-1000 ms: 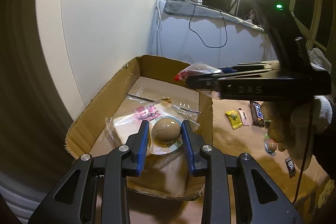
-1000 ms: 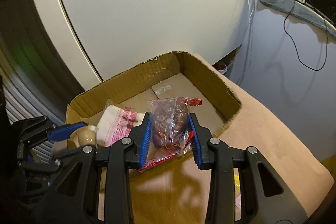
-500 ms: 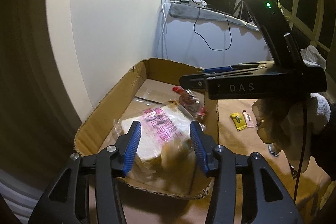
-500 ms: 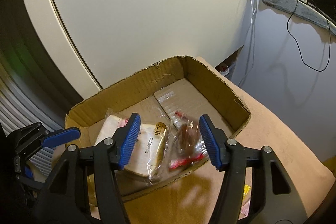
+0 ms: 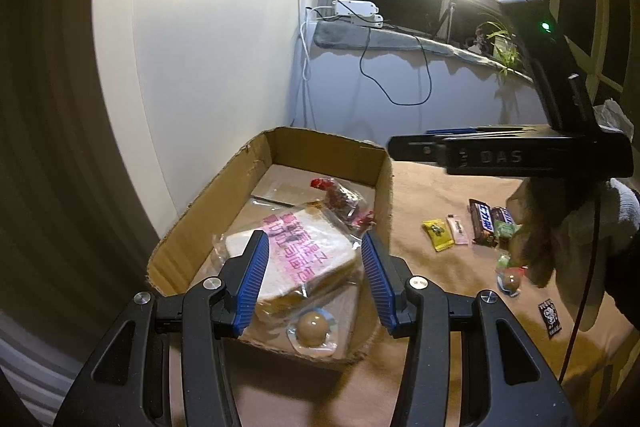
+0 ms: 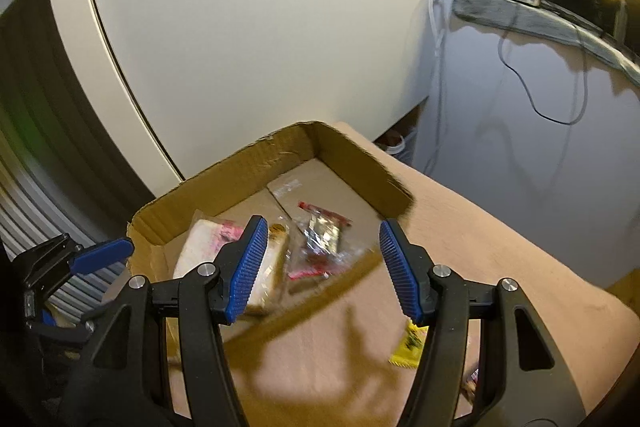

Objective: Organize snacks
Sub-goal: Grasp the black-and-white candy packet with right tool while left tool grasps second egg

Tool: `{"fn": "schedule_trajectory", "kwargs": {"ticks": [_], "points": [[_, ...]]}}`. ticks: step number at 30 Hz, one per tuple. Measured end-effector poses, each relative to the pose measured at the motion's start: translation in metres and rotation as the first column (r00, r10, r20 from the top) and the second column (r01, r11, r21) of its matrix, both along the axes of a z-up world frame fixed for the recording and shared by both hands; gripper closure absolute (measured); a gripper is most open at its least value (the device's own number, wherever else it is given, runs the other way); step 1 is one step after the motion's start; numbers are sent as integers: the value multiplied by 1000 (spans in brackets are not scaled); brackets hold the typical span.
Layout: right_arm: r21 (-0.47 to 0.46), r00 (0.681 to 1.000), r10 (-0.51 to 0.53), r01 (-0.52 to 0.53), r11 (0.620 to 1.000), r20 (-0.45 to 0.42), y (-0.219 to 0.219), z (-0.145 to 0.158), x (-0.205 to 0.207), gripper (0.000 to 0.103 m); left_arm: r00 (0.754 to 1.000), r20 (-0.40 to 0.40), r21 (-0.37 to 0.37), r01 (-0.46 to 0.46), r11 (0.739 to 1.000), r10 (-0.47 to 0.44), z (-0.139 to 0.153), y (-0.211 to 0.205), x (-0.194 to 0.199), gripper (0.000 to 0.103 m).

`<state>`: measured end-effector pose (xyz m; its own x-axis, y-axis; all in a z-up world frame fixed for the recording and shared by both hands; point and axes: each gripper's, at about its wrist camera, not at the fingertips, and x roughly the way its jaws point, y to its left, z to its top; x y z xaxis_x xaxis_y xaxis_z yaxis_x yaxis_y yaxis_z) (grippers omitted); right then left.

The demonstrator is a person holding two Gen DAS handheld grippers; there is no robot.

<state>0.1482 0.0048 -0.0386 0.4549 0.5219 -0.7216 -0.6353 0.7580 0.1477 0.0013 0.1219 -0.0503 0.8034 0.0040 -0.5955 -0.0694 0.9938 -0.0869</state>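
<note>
A cardboard box stands on the tan cloth. In it lie a bagged bread slice with pink print, a sealed brown egg near the front wall, and a clear red-ended packet further back. My left gripper hovers open above the bread and egg, touching nothing. My right gripper also stands open, above the packet and the box's near wall; nothing is between its fingers. The left wrist view shows the right gripper side-on over the box's right wall.
Right of the box, loose snacks lie on the cloth: two chocolate bars, a yellow packet, a pink one, another sealed egg, a black sachet. A gloved hand holds the right gripper. A white panel stands behind the box.
Both grippers have opened and let go: the egg and the red-ended packet now lie in the box. Both grippers have drawn back and risen slightly.
</note>
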Motion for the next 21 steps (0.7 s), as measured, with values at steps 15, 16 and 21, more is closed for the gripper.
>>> {"fn": "schedule_trajectory", "kwargs": {"ticks": [15, 16, 21], "points": [[-30, 982, -190, 190, 981, -7, -137, 15, -38, 27, 990, -18, -5, 142, 990, -142, 0, -67, 0, 56], [-39, 979, -204, 204, 978, -1, -146, 15, -40, 27, 987, -25, -10, 157, 988, -157, -2, -73, 1, 56], [-63, 964, -265, 265, 962, 9, -194, 9, -64, 27, 974, -50, -30, 220, 975, -221, -10, -97, 5, 56]]}}
